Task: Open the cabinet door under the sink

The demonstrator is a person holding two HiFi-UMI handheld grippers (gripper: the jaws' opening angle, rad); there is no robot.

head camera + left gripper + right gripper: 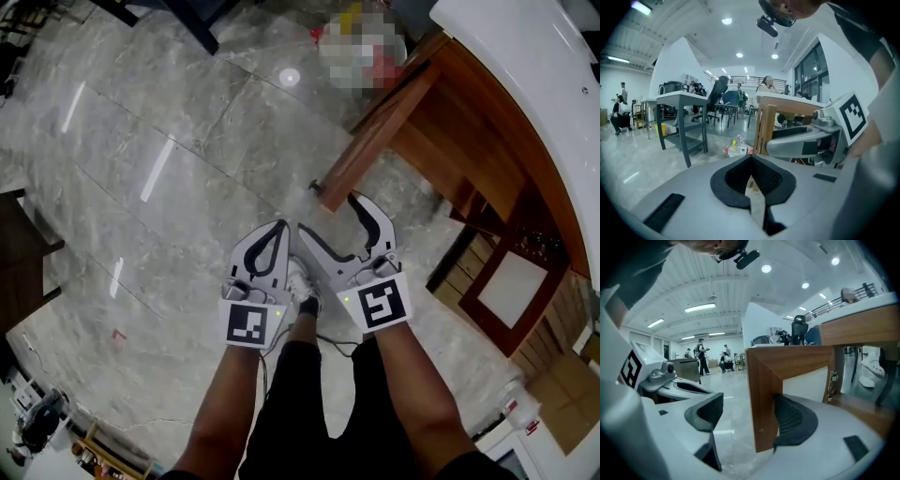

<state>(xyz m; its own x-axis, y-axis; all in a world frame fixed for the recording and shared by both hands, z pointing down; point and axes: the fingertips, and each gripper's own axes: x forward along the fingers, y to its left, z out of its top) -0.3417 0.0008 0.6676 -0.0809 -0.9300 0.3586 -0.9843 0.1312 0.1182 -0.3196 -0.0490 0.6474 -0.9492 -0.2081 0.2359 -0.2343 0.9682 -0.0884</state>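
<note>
The cabinet door (761, 394) is smooth, satin reddish-brown wood and the floor (169, 141) glossy, veined grey stone tile.

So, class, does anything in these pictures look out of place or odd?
A loose heap of plastic bottles and wrappers lies on the tiled floor beside the open cabinet door, like litter. Nothing else looks spilled or damaged.

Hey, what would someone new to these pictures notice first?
The wooden door stands wide open under the white sink, at the head view's upper right. The right gripper has its fingers apart around the door's free edge. The left gripper is shut and empty beside it.
</note>
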